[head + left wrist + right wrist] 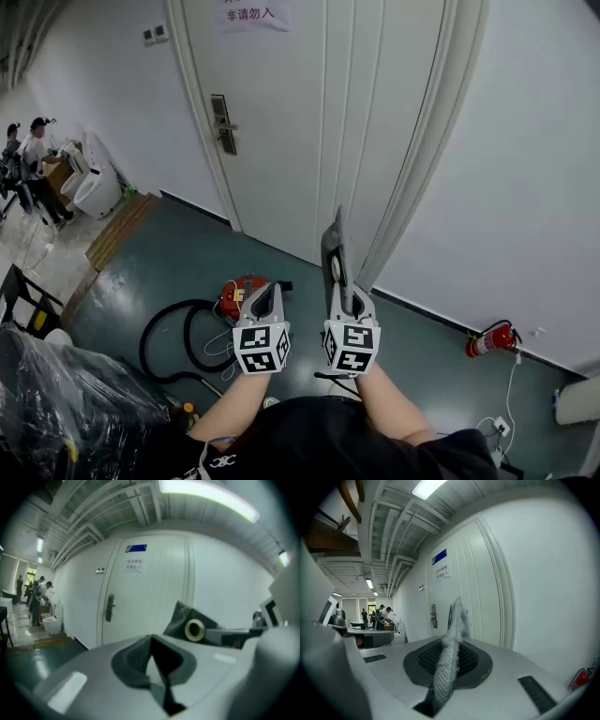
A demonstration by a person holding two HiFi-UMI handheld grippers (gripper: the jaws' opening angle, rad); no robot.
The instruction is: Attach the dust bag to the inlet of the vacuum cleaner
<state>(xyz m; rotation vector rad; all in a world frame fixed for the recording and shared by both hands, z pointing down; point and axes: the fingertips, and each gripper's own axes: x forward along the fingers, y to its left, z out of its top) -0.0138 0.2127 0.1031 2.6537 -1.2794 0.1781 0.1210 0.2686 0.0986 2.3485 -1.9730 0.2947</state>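
Before the white door point(281, 141), the person holds both grippers out side by side, nearly level. The right gripper point(345, 298) has its jaws pinched tight on the lower edge of the dust bag point(334, 253). The bag is a flat, dark grey piece standing upright and edge-on above the jaws, narrowing to a point at the top. Up close its fabric point(449, 658) looks pale, with a dimpled, mesh-like weave. From the side, the dust bag point(185, 618) shows a round, yellowish collar ring point(194, 630) set into its face. The left gripper point(269, 293) sits just beside it, jaws pressed together with nothing between them. Down on the teal floor point(169, 253) lies the red vacuum cleaner point(246, 291), its black hose point(173, 333) looping off to the left. The bag hangs in the air, clear of the vacuum cleaner.
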